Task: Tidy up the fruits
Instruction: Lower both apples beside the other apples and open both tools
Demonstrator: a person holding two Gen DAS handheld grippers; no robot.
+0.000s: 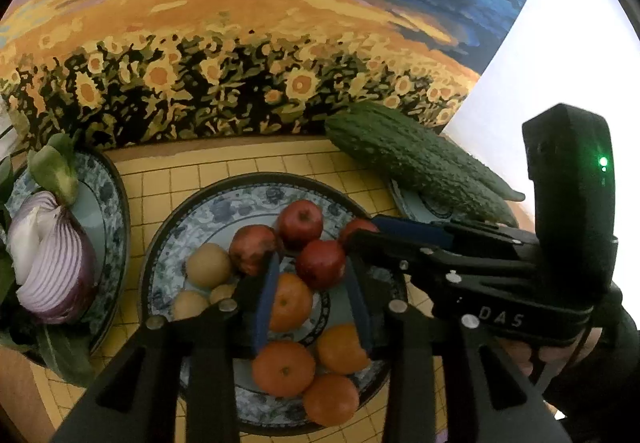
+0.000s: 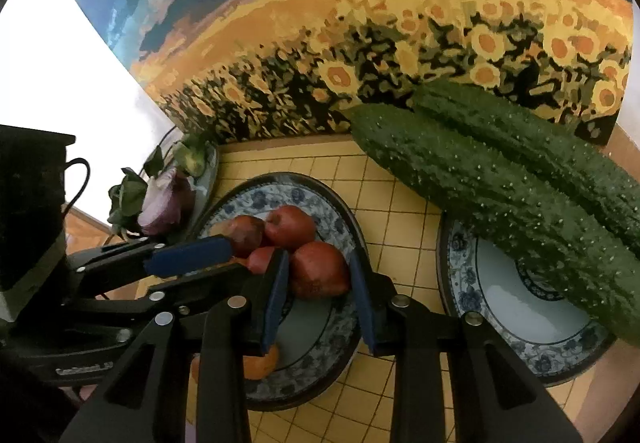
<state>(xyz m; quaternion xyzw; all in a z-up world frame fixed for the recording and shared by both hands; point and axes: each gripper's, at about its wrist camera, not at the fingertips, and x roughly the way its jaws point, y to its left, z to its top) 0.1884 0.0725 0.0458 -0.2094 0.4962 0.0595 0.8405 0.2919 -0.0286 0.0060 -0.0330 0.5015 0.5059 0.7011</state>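
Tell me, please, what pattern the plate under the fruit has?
Blue-and-white floral with a dark rim, plate, clearest in the left wrist view.

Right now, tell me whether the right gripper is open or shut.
Open: the right gripper has its blue pads apart around a red apple, not pinching it.

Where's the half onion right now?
The cut red onion lies on the left-hand plate in the left wrist view, beside a green leafy vegetable, left of the fruit plate.
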